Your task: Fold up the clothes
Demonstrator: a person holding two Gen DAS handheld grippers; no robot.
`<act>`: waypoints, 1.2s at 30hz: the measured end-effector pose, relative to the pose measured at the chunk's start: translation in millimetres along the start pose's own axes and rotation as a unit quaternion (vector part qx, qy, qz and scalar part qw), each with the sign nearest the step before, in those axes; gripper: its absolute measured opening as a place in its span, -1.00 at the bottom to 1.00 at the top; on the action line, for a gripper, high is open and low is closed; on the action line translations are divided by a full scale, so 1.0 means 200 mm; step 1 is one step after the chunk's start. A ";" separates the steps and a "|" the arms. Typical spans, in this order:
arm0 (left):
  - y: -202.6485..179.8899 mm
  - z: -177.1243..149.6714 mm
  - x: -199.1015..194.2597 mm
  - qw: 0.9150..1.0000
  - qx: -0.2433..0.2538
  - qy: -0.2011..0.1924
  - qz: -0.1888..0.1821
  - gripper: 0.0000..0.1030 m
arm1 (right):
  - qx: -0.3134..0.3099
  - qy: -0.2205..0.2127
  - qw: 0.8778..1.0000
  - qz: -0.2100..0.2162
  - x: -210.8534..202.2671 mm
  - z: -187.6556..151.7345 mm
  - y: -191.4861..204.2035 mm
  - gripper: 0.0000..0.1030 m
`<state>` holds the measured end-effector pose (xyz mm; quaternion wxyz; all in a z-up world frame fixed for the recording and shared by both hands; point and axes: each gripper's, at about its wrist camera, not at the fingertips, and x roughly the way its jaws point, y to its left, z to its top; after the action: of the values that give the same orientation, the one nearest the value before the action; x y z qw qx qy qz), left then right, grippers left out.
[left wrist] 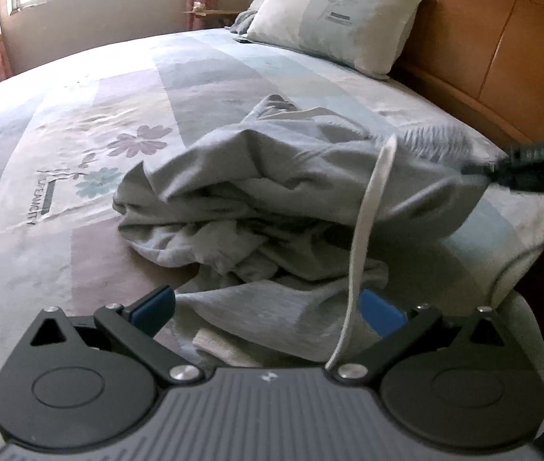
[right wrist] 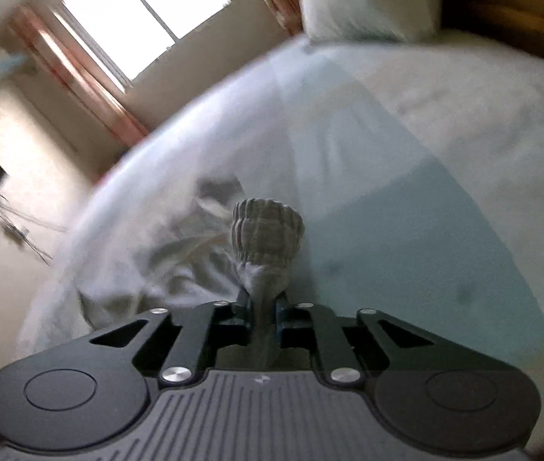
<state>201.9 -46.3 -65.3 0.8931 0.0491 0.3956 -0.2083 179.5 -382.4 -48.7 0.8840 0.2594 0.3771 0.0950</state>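
Observation:
A crumpled grey garment (left wrist: 272,192) with a ribbed cuff and a white drawstring (left wrist: 364,230) lies heaped on the bed. My left gripper (left wrist: 268,311) is open, its blue pads (left wrist: 156,307) on either side of the garment's near edge, not closed on it. My right gripper (right wrist: 263,317) is shut on the garment's ribbed cuff (right wrist: 268,230), which sticks out bunched beyond the fingers and is held above the bed. The right gripper also shows as a dark shape at the right edge of the left wrist view (left wrist: 521,169), pulling the cloth that way.
The bed (left wrist: 80,134) has a pastel flowered sheet. A pillow (left wrist: 333,19) leans on the wooden headboard (left wrist: 483,38) at the far right. A window with pink curtains (right wrist: 137,19) is behind the bed. The bed's right edge drops to the floor.

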 end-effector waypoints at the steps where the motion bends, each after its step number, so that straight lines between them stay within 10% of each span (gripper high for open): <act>1: 0.00 0.00 0.01 1.000 0.001 0.001 -0.001 0.99 | -0.001 0.012 1.000 -0.019 -0.01 -0.02 -0.02 -0.56; 10: -0.01 0.03 0.00 1.000 0.004 -0.008 0.003 0.99 | 0.006 -0.042 0.999 -0.033 -0.17 0.13 -0.10 -0.19; 15: -0.01 0.04 0.01 1.000 -0.005 -0.009 0.002 0.99 | -0.047 -0.016 0.997 0.058 0.14 0.34 0.01 0.27; 25: 0.08 0.04 0.08 0.999 -0.027 0.012 0.016 0.99 | 0.049 0.153 0.972 0.173 0.99 0.54 -0.10 0.42; 36: 0.08 0.04 0.24 0.998 -0.045 0.042 0.017 0.99 | 0.025 0.165 0.960 0.226 1.22 0.63 0.05 0.43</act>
<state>242.7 -48.7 -96.5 0.8804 0.0238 0.4410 -0.1728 439.5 -334.2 -121.8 0.7579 0.3405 0.4517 0.3248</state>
